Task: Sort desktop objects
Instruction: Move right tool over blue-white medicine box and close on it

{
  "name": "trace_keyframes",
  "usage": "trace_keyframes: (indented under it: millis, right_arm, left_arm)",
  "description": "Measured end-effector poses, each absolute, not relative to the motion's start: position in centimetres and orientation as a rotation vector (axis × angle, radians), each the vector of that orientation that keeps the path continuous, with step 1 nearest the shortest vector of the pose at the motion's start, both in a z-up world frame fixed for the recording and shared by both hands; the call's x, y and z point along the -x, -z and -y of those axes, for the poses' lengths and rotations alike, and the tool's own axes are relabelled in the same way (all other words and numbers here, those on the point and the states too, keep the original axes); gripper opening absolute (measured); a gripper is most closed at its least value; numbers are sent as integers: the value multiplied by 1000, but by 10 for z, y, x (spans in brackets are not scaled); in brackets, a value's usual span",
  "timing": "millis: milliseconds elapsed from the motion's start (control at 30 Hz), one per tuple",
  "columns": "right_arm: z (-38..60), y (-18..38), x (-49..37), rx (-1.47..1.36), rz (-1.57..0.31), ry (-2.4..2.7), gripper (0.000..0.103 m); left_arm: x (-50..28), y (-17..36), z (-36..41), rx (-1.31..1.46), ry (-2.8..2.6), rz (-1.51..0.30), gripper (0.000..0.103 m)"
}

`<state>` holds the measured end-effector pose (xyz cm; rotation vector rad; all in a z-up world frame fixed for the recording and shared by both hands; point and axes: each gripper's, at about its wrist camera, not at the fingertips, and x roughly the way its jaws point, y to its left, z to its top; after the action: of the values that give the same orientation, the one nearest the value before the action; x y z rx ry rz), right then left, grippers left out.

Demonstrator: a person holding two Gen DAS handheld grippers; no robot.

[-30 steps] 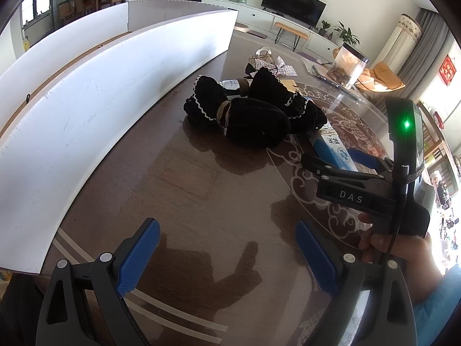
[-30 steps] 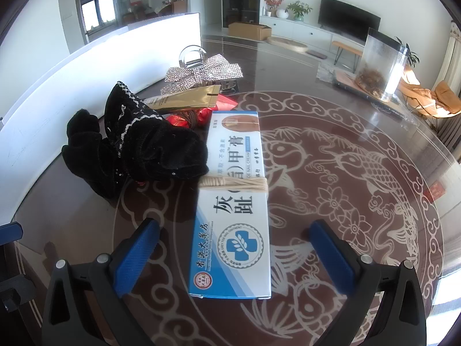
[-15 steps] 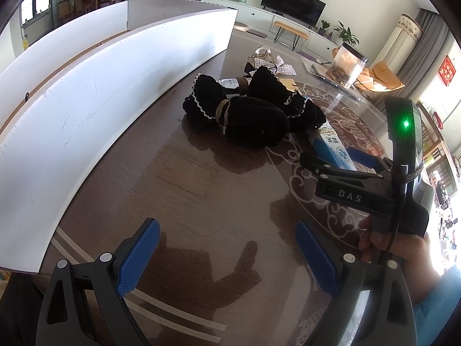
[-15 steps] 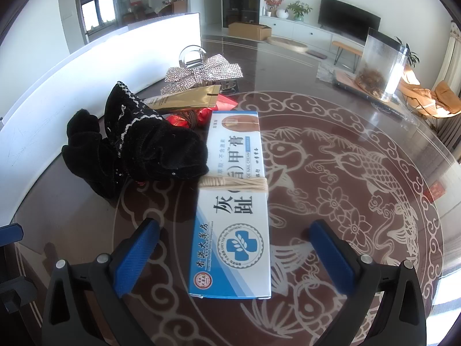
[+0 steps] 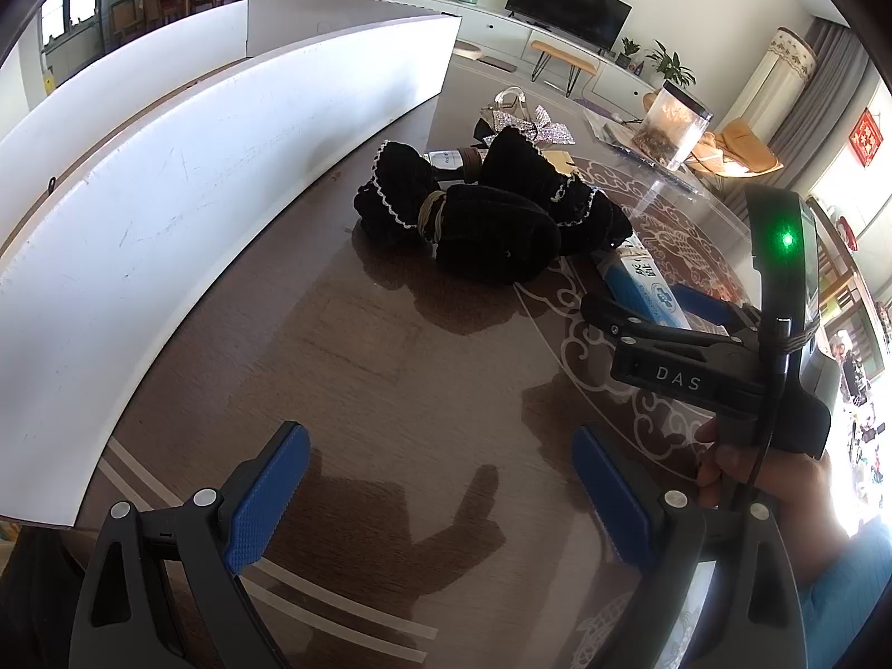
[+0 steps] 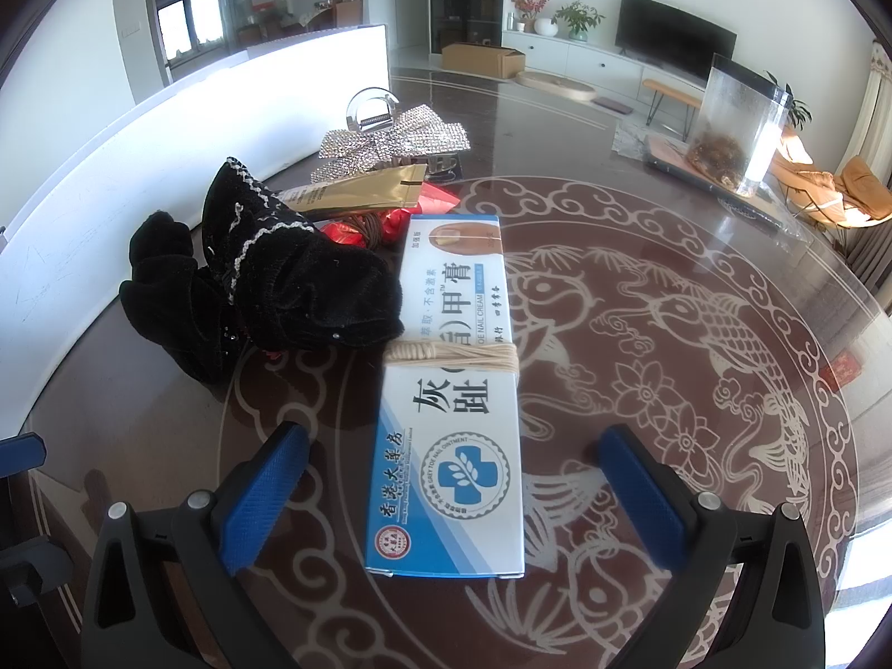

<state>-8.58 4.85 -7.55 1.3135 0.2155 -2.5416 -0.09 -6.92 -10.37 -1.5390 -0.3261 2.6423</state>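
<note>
A white and blue ointment box [image 6: 451,407] tied with string lies on the table between the open fingers of my right gripper [image 6: 451,479], near end level with the pads. Black velvet scrunchies [image 6: 267,290] lie against its left side; they also show in the left wrist view [image 5: 479,217]. Behind them are a gold sachet [image 6: 357,189], red wrappers [image 6: 390,223] and a rhinestone bow clip [image 6: 390,139]. My left gripper [image 5: 440,485] is open and empty over bare table, well short of the pile. The right gripper [image 5: 691,334] shows there around the box [image 5: 641,284].
A tall white board [image 5: 167,184] runs along the table's left side. A clear container [image 6: 741,128] with brown contents stands at the far right on plastic-wrapped flat items. The round table [image 6: 697,334] has a white fish pattern.
</note>
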Motion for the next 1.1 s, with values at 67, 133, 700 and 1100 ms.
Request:
trace_keyframes:
  millis: [67, 133, 700, 1100]
  right_arm:
    - [-49, 75, 86, -1313, -215, 2542, 103]
    - [-49, 75, 86, -1313, -215, 2542, 103]
    - [-49, 75, 86, -1313, -215, 2542, 103]
    - [-48, 75, 86, -1313, -216, 2542, 103]
  left_arm:
    - [1, 104, 69, 1537, -2643, 326, 96]
    - [1, 103, 69, 1537, -2644, 329, 96]
    - [1, 103, 71, 1536, -2644, 334, 96]
    - [0, 103, 71, 1537, -2644, 333, 96]
